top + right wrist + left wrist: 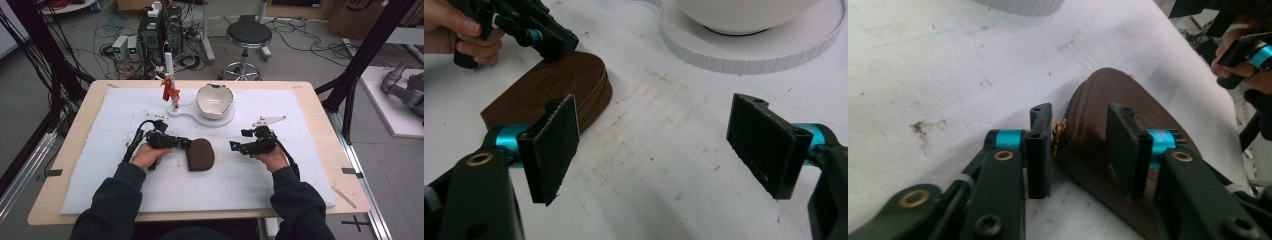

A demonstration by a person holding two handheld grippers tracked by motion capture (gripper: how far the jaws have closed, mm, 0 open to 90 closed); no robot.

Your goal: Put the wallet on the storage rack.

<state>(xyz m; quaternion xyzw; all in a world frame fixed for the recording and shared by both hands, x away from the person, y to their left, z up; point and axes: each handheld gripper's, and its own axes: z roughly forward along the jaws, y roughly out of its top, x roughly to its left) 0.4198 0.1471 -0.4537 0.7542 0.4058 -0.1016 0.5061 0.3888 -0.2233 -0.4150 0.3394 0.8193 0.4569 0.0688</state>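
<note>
Brown zippered pouch (201, 154) lies flat on the white mat (100, 185) that covers the wooden surface (320, 107), a little left of centre and close to the person's side. The left gripper (186, 143) is at the pouch's left edge, held in the person's left hand (148, 156). In the left gripper view the pouch (1128, 130) sits between the two jaws, which stand partly apart: one pad (1122, 148) rests over the brown top face, the other (1038, 150) is just outside the zipper edge, with the brass zipper pull (1059, 134) right beside it. The pads are not pressed together on the pouch, so the left gripper is open around its edge. The right gripper (239, 146) hovers to the right of the pouch, near but apart from it, in the right hand (274, 159), with a grey three-cornered plate (268, 120) on top. The right gripper view shows its jaws spread wide over bare mat, holding nothing, with the pouch (549, 92) beyond its left jaw. Farther back on the mat stands a white bowl (215, 100) with a jagged rim on a round white base (220, 120), and a small red and orange figure (170, 90) stands just to its left.
</note>
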